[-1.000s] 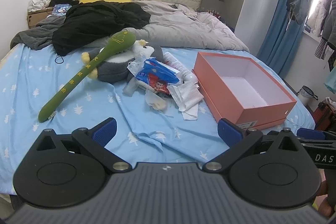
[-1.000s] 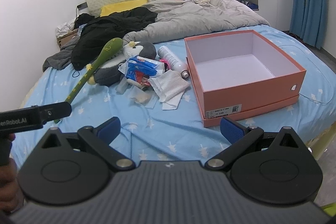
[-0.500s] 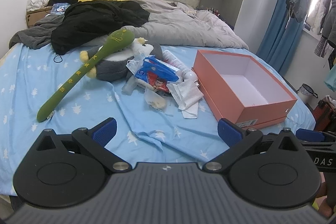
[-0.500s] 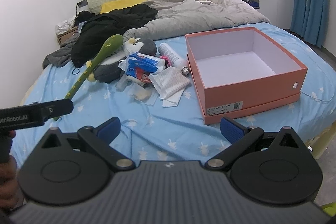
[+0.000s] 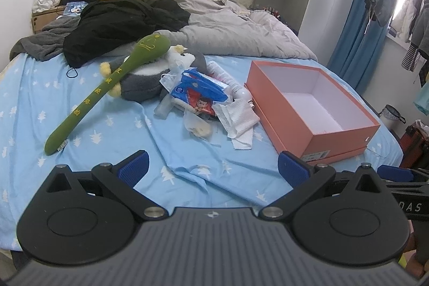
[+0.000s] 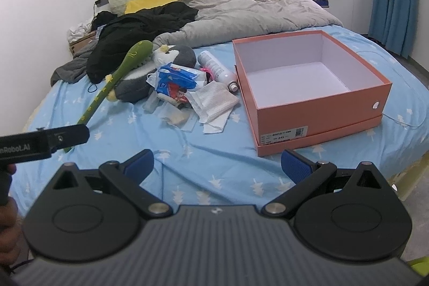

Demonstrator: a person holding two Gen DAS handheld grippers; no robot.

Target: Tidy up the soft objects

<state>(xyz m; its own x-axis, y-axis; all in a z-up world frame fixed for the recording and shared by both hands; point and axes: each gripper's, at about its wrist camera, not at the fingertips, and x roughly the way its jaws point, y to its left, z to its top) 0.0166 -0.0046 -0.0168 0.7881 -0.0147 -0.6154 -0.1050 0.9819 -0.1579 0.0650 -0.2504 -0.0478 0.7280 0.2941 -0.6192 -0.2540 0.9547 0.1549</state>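
Bed (image 5: 40, 109) with a light blue sheet fills both views, and the soft things lie in a heap near its middle. At the far left, at about 10 o'clock from the left tool (image 5: 213, 169), a long green plush stick (image 5: 107, 87) lies slanted; its thick head rests on a grey plush penguin (image 5: 146, 83) and its thin end touches the sheet. Behind them a black garment (image 5: 120, 26) and a grey duvet (image 5: 241, 36) are piled toward the headboard.

Going right, at 12 o'clock, a blue snack packet (image 5: 198, 93) leans on the penguin. In front of it lies a white folded cloth (image 5: 238, 117), and just beside that a small clear bag (image 5: 197, 125) with something yellowish inside. A white bottle (image 6: 217, 66) lies on its side between the heap and the box, its cap almost at the box wall.

At 2 o'clock stands an orange shoe box (image 5: 340, 136), open on top, white and empty inside.

The left tool hangs over the near edge of the bed with its blue pads wide apart and nothing between them. The right tool (image 6: 217, 165) is the same, spread wide and empty, with the box at its 1 o'clock.
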